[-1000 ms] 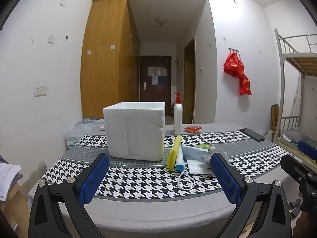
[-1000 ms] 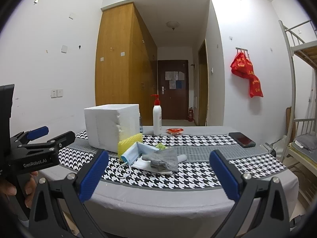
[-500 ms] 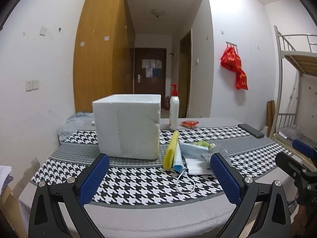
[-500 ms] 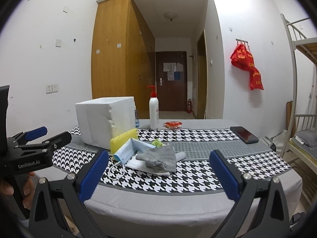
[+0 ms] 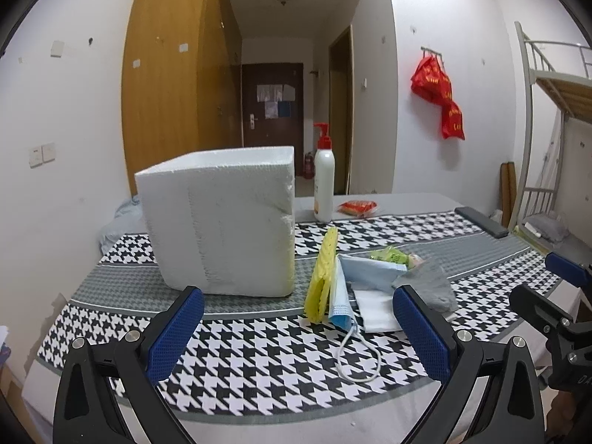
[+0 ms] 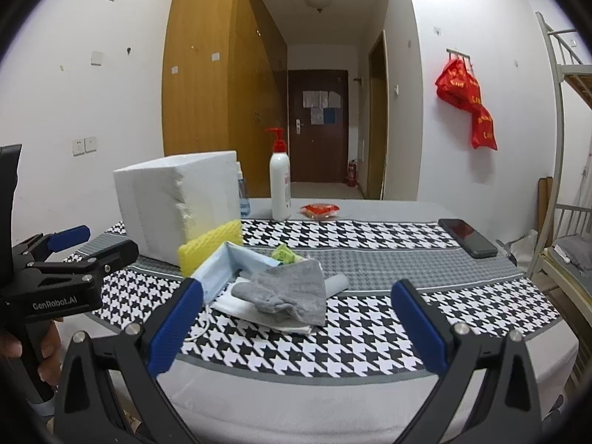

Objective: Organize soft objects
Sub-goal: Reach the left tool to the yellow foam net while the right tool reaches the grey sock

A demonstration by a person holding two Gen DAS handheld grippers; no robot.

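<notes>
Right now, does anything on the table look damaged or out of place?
Yes. The white foam box has a crumbled, chipped vertical edge facing the pile. The yellow sponge stands on edge beside it, and the blue mask lies crumpled under a grey cloth.

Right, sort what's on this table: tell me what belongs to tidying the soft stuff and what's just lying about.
For the job:
yellow sponge
blue face mask
grey cloth
white foam box, probably the container

Lying about:
pump bottle
red packet
phone
small spray bottle behind the box
</notes>
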